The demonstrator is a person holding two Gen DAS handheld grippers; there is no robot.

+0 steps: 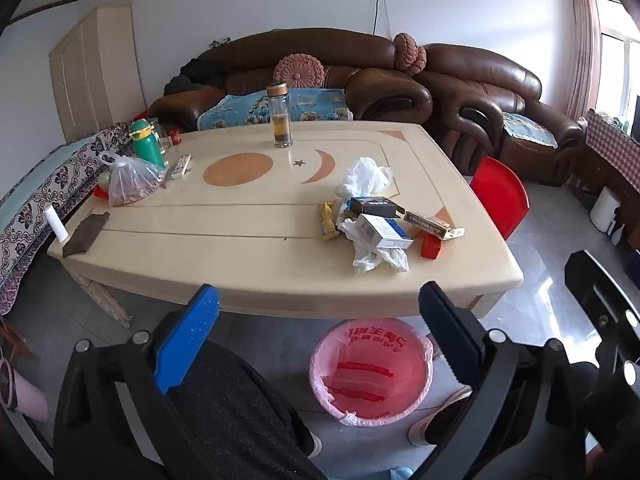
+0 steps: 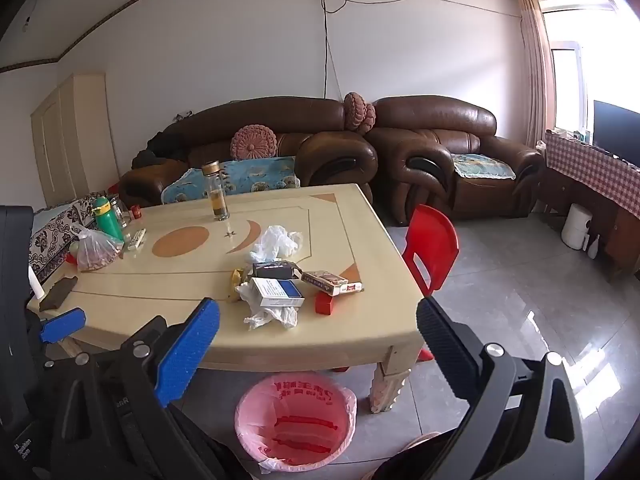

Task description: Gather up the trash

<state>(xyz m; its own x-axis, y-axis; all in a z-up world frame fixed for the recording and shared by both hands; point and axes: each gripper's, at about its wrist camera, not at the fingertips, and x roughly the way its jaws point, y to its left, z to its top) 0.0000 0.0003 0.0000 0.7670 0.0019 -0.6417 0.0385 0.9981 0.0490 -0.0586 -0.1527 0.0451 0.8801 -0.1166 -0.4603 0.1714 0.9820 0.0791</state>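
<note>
Both grippers, left gripper (image 1: 320, 320) and right gripper (image 2: 318, 330), are spread wide with nothing in them. The trash pile (image 2: 280, 284) sits near the table (image 2: 340, 344) edge, bin (image 2: 296, 428) below. I'd pinch the crumpled white bag (image 2: 272, 314) first, low.

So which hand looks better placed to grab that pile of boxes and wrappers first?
Probably the right gripper: the trash pile lies straight ahead between its open fingers, while it sits right of centre for the left gripper.

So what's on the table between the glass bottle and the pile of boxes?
A crumpled white plastic bag lies between the glass bottle and the boxes, by the table's moon inlay. Both views show it.
</note>
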